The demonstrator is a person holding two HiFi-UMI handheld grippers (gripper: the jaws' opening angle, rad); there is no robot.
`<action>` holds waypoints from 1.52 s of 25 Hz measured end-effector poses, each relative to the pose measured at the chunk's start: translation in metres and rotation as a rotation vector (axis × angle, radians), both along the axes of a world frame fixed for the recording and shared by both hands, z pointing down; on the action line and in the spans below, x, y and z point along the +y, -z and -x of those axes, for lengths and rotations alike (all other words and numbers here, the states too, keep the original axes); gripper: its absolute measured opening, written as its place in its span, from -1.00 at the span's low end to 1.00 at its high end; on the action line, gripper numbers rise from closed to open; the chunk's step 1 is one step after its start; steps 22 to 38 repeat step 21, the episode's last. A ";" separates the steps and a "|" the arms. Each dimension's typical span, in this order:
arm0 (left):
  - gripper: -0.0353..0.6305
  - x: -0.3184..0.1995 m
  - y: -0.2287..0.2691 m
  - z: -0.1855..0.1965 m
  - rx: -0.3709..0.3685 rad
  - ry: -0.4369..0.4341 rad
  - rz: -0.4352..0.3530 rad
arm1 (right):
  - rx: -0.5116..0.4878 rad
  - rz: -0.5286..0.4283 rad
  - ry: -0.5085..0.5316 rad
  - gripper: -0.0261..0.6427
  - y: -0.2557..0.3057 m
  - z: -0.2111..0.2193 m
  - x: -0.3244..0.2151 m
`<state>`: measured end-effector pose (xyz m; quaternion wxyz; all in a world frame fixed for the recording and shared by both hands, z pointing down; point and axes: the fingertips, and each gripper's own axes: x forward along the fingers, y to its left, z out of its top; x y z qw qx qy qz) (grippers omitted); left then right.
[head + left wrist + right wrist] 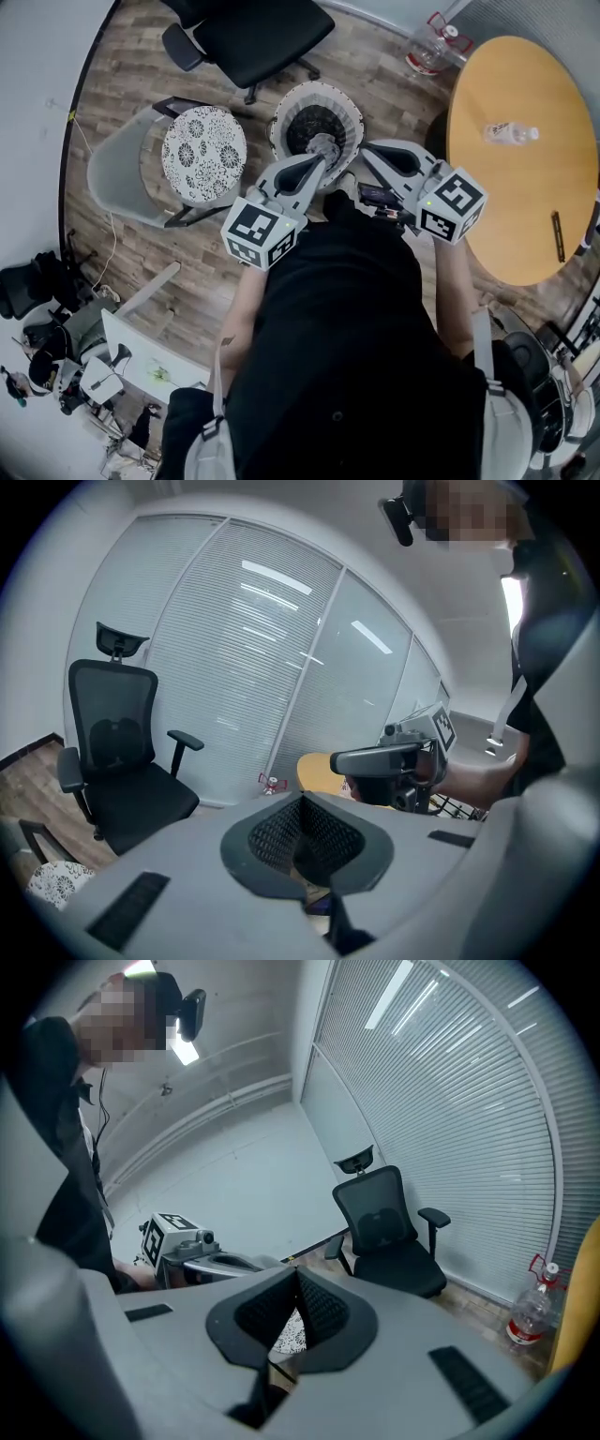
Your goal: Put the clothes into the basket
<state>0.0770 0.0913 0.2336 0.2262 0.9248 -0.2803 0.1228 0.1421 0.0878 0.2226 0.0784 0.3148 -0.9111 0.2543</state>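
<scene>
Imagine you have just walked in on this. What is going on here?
A person stands over a white basket on the floor, a gripper in each hand. Dark clothes lie in the basket. The left gripper and the right gripper hover near it, jaws shut on nothing.

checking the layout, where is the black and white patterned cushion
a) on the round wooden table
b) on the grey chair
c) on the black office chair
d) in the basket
b: the head view shows the patterned cushion on the seat of the grey chair, left of the basket.
</scene>
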 end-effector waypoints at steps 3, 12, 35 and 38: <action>-0.86 0.000 -0.001 -0.005 -0.001 -0.009 0.002 | -0.022 -0.010 -0.017 -0.87 0.003 -0.007 -0.002; -0.86 -0.003 0.003 -0.014 -0.003 -0.022 0.010 | -0.030 -0.028 -0.045 -0.88 0.007 -0.014 0.000; -0.86 0.001 -0.002 -0.028 -0.009 -0.046 0.014 | -0.027 -0.040 -0.035 -0.88 0.004 -0.022 0.004; -0.86 0.001 -0.002 -0.028 -0.009 -0.046 0.014 | -0.027 -0.040 -0.035 -0.88 0.004 -0.022 0.004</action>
